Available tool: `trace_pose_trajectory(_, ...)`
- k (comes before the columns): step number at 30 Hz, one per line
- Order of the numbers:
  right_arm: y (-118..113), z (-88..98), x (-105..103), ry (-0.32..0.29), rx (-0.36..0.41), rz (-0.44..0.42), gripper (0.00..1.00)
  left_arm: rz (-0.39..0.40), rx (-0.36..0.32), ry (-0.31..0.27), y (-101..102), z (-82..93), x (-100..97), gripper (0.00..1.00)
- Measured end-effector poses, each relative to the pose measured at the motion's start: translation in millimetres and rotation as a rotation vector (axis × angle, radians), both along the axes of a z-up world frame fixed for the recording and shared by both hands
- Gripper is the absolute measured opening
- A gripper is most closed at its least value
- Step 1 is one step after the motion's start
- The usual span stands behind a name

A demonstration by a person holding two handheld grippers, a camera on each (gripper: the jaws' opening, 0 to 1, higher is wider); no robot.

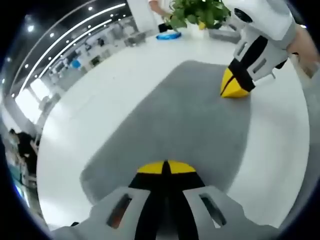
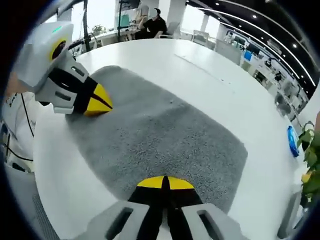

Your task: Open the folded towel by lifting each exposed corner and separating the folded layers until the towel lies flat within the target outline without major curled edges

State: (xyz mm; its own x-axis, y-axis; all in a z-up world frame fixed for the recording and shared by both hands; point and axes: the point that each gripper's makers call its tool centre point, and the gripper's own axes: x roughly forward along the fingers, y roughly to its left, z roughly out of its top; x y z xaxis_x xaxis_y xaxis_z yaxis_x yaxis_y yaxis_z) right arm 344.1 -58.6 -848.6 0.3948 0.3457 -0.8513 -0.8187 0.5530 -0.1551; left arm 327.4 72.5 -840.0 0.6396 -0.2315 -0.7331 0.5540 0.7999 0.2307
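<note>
Grey fuzzy towel [image 1: 175, 125] lay spread on the white counter [image 1: 90, 105]. Left gripper [image 1: 165, 167] and right gripper [image 2: 164, 182] pinched opposite edges, fingers closed narrow on cloth. Advice: pull apart evenly, low, to smooth out curls.

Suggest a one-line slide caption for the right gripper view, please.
Both grippers, right and left, jaws closed at opposite edges of the grey towel on a white table.

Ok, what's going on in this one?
A person is working a grey towel on a white table with two handheld claws. The left claw and the right claw each sit closed at opposite ends of the towel, which is spread out and looks mostly flat. No target outline is visible.
</note>
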Motion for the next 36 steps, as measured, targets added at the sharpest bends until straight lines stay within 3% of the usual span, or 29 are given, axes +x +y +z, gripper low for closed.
trace_pose_trajectory(4, 0, 0.2, 5, 0.003, -0.026, 0.003, 0.0, 0.019, -0.021, 0.004, 0, 0.1, -4.8, 0.01)
trace_pose_trajectory(7, -1, -0.2, 8, 0.035, -0.026, -0.006, 0.0, 0.1, -0.098, 0.012, 0, 0.1, -11.3, 0.01)
trace_pose_trajectory(14, 0, -0.7, 13, 0.074, -0.02, -0.017, 0.0, 0.107, -0.109, -0.006, -5, -0.1, -24.6, 0.01)
trace_pose_trajectory(21, 1, -1.4, 14, 0.081, -0.028, -0.022, 0.0, 0.144, -0.198, 0.015, -9, -0.6, -32.0, 0.01)
trace_pose_trajectory(31, 1, -1.1, 18, 0.108, -0.009, -0.032, 0.0, 0.119, -0.193, 0.016, -20, -0.2, -45.1, 0.01)
trace_pose_trajectory(33, 2, -1.2, 18, 0.091, -0.041, 0.015, 0.0, 0.125, -0.202, 0.024, -22, -0.1, -46.8, 0.01)
trace_pose_trajectory(36, 3, -1.4, 18, 0.1, -0.051, 0.018, 0.0, 0.118, -0.184, 0.03, -26, -0.4, -50.1, 0.01)
